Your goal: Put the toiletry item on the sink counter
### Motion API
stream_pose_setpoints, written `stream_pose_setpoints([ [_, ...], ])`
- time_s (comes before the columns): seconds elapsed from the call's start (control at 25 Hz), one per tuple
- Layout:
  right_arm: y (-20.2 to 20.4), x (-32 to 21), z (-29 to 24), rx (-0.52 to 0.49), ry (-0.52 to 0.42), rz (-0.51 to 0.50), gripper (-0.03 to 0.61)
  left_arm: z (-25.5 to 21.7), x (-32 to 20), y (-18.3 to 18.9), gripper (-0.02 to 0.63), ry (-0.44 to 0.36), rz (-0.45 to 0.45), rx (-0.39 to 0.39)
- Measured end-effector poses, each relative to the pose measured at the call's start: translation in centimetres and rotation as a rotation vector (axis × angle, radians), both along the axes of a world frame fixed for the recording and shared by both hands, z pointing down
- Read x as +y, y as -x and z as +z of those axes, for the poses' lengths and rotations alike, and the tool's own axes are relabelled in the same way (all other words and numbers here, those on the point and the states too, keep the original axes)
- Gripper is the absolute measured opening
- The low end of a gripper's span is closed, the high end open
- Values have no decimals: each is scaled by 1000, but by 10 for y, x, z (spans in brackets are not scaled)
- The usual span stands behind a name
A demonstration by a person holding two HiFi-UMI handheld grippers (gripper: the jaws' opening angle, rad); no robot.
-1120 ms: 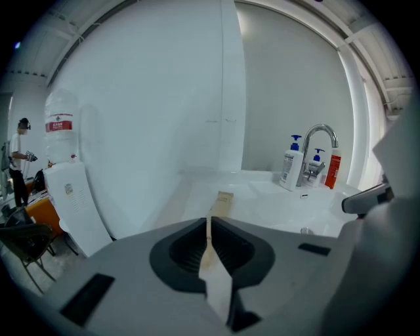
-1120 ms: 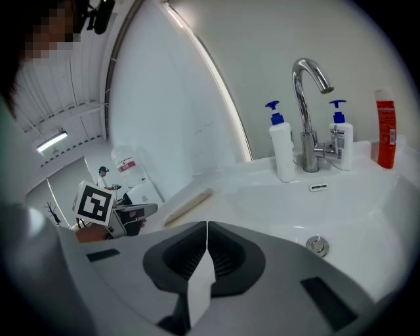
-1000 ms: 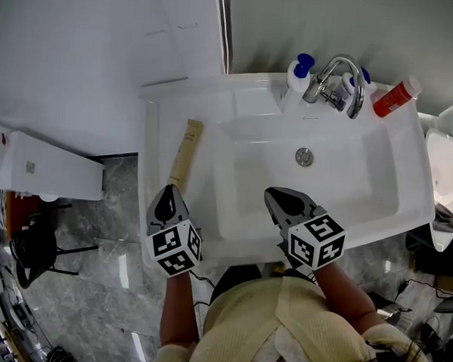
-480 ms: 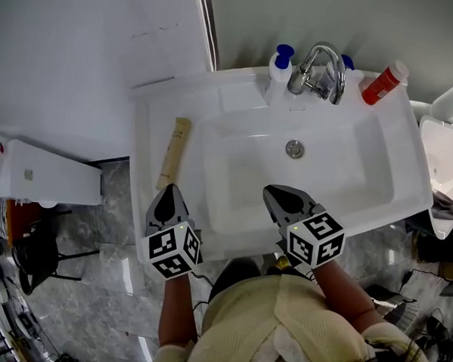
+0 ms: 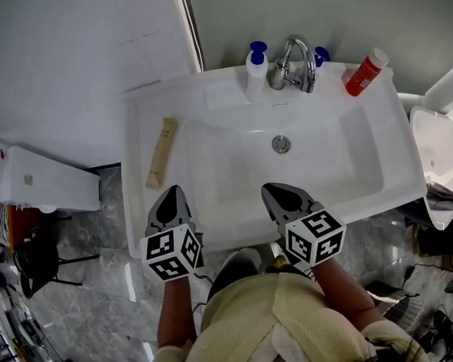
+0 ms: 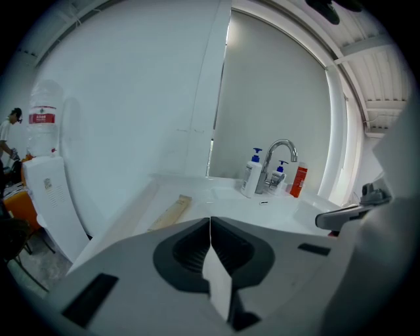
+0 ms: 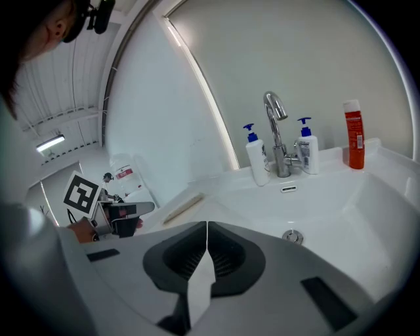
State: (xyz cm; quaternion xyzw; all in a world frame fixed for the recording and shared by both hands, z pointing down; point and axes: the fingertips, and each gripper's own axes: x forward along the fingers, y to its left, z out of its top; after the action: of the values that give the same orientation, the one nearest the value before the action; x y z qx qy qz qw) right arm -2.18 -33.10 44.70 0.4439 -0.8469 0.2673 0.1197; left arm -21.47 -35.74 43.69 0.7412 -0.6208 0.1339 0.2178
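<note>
The toiletry item, a beige tube [image 5: 161, 152], lies flat on the white sink counter [image 5: 138, 126] left of the basin. It also shows in the left gripper view as the tube [image 6: 169, 213] and in the right gripper view as the tube [image 7: 184, 207]. My left gripper [image 5: 174, 190] hovers at the counter's front edge, just right of the tube's near end, and does not touch it. Its jaws are shut and empty [image 6: 210, 220]. My right gripper [image 5: 268, 189] hangs over the basin's front rim, also shut with nothing in it [image 7: 207, 224].
A chrome faucet [image 5: 292, 62] stands at the back of the basin, with a blue-pump bottle [image 5: 255, 70] on its left, another [image 5: 320, 56] behind it and a red bottle [image 5: 365, 72] to the right. The drain [image 5: 281, 144] is mid-basin. A toilet [image 5: 439, 161] is at the right, a white dispenser [image 5: 45, 180] at the left.
The left gripper has drawn back from the tube's near end, and the tube stays on the counter. The head view has shifted, so the sink sits lower and further left.
</note>
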Motion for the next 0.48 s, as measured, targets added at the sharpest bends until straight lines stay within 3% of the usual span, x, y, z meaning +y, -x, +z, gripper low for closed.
stream_pose_setpoints([
  [0.48, -20, 23, -5, -18, -22, 14, 28, -7, 33, -30, 37, 7, 50, 11],
])
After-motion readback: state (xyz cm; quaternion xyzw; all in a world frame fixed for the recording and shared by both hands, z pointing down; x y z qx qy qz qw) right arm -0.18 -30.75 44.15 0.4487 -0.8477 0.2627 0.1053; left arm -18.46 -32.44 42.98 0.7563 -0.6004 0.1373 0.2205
